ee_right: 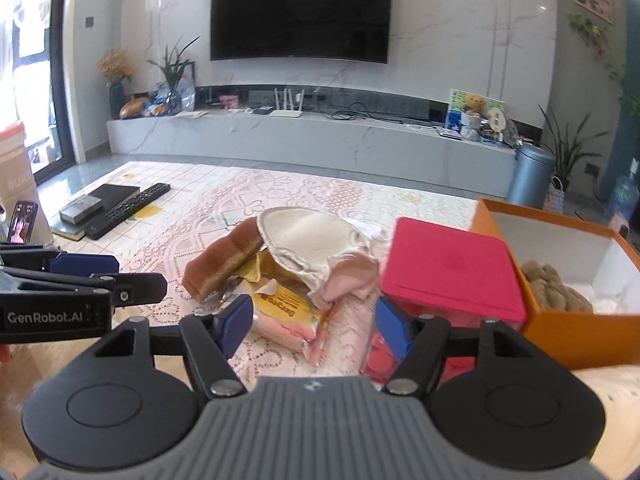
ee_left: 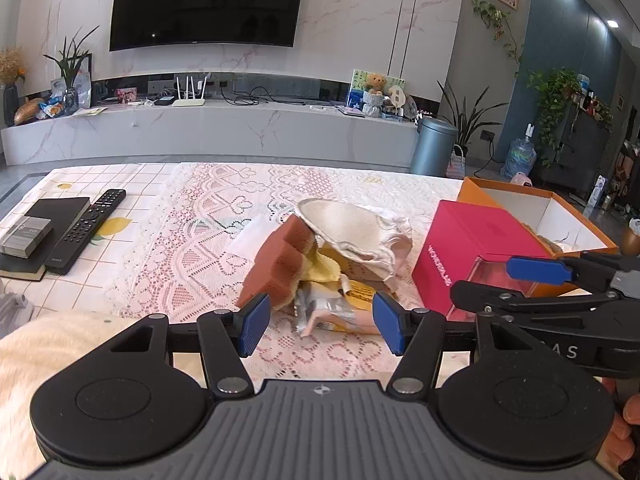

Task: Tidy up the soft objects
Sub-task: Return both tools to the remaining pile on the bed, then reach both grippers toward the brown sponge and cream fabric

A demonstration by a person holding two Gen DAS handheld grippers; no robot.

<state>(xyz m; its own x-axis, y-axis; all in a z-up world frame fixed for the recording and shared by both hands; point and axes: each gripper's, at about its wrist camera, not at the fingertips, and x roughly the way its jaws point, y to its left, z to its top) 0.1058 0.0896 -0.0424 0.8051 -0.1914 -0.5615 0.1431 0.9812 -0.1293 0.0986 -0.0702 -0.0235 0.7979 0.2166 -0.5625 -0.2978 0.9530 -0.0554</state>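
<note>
Left gripper (ee_left: 318, 320) and right gripper (ee_right: 314, 326) both agape, empty; rust-brown sponge block (ee_left: 276, 266) beside cream fabric pad (ee_left: 344, 228).

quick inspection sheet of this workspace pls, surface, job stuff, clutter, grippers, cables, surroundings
surface: table under a pink lace cloth.
job's things: pile of a brown sponge, cream cloth and snack packet; pink box; open orange box holding something tan.
clutter: remote, black book, small grey box.
grippers: left gripper open, empty; right gripper open, empty, short of the pile.
cables: on the TV shelf near the router.
surroundings: wall TV, bin, plants.
</note>
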